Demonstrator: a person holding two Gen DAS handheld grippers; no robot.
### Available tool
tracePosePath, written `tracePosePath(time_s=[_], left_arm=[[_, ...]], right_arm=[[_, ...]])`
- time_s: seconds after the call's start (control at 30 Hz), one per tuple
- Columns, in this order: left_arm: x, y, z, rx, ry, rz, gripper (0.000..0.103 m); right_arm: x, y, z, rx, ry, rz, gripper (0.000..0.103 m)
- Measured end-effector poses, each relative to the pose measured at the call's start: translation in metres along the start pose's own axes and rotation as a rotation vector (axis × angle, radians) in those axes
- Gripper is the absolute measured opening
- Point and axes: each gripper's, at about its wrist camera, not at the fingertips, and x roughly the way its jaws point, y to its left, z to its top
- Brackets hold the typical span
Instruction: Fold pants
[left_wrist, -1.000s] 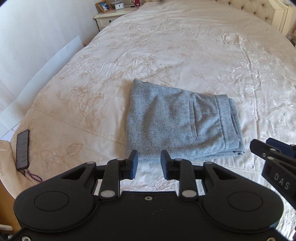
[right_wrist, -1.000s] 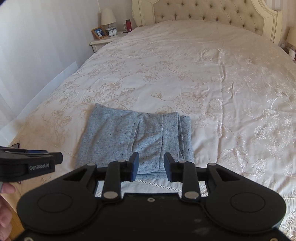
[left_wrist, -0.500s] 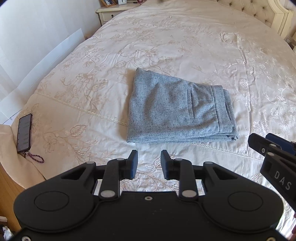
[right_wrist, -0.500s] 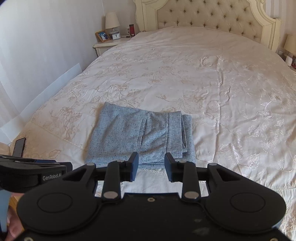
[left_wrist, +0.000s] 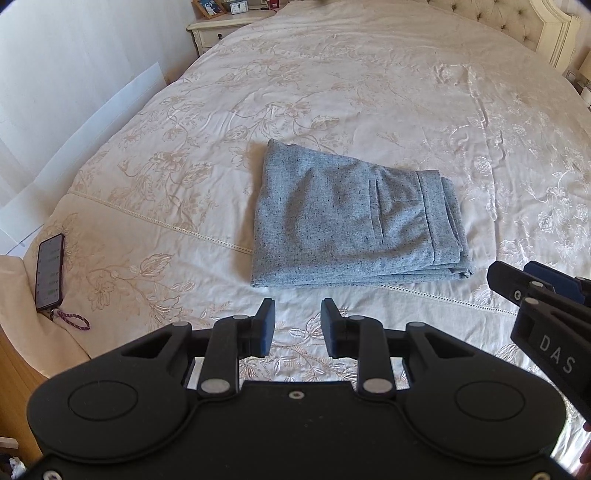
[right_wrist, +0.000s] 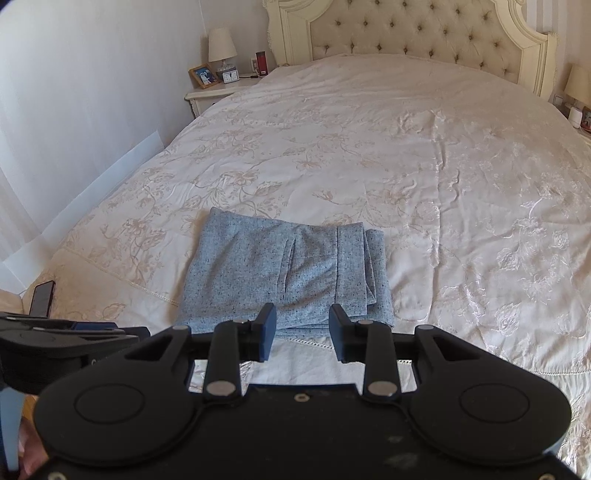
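The grey speckled pants (left_wrist: 351, 221) lie folded into a flat rectangle on the cream bedspread (left_wrist: 332, 92), stacked layers showing at their right edge. They also show in the right wrist view (right_wrist: 284, 269). My left gripper (left_wrist: 297, 325) is open and empty, held above the bed a little short of the pants' near edge. My right gripper (right_wrist: 302, 330) is open and empty, just short of the near edge. The right gripper shows at the right of the left wrist view (left_wrist: 546, 295); the left gripper body shows at the lower left of the right wrist view (right_wrist: 66, 343).
A phone (left_wrist: 50, 273) with a braided strap lies at the bed's near left corner. A nightstand (right_wrist: 214, 92) with a lamp, photo frame and clock stands at the far left. The tufted headboard (right_wrist: 413, 33) is at the far end. A wall runs along the left.
Both grippers have drawn back and up from the pants, so the folded pants look farther away. The pants have not moved. Both grippers stay open.
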Motion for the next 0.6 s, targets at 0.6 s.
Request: tracePosePath(time_s=[0.6], left_arm=[[0.008, -0.005, 0.006, 0.013, 0.009, 0.004, 0.038]], right_arm=[[0.011, 0.0, 0.007, 0.012, 0.011, -0.001, 0.034]])
